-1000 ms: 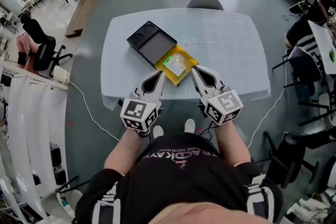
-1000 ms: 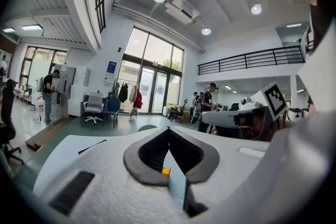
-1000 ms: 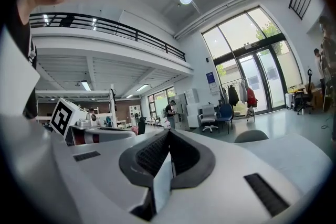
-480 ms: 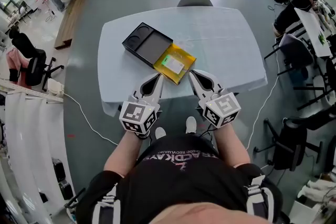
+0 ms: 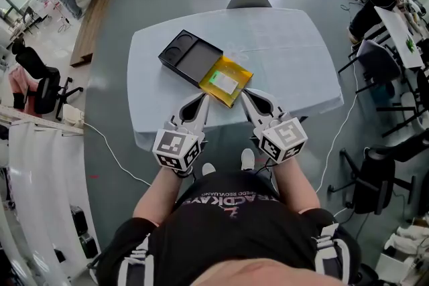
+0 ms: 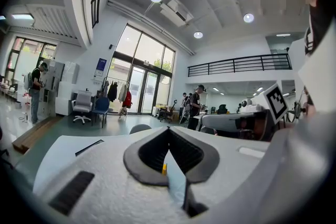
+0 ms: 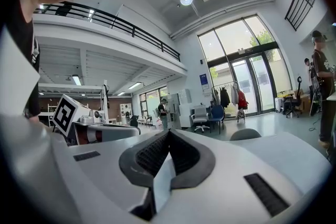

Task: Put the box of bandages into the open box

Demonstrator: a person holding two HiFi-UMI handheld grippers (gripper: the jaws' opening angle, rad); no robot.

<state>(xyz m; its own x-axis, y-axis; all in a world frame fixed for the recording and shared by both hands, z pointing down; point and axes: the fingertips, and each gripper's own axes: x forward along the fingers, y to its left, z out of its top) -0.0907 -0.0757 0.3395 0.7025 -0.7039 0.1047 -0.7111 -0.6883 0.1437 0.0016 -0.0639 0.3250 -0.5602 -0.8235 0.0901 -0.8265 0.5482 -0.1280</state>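
Note:
A yellow open box (image 5: 236,93) lies near the table's front edge, with a small white and green box of bandages (image 5: 222,82) lying in it. A black tray-like box (image 5: 191,58) sits right behind it to the left. My left gripper (image 5: 203,98) points at the yellow box's left corner and stays just short of it, shut and empty. My right gripper (image 5: 244,94) is beside the box's right corner, also shut with nothing held. In the left gripper view the left gripper (image 6: 168,131) has its tips together, and a sliver of yellow shows through the gap below them. The right gripper (image 7: 168,132) looks the same in its own view.
The pale blue table (image 5: 288,57) is rounded, with a grey chair (image 5: 249,1) at its far side. A white cable (image 5: 110,151) runs over the floor at the left. Office chairs and people stand around the room's edges.
The head view has shifted a little, so the table sits slightly differently in the frame. Both grippers have stayed shut near the yellow box's front corners. The boxes have not moved.

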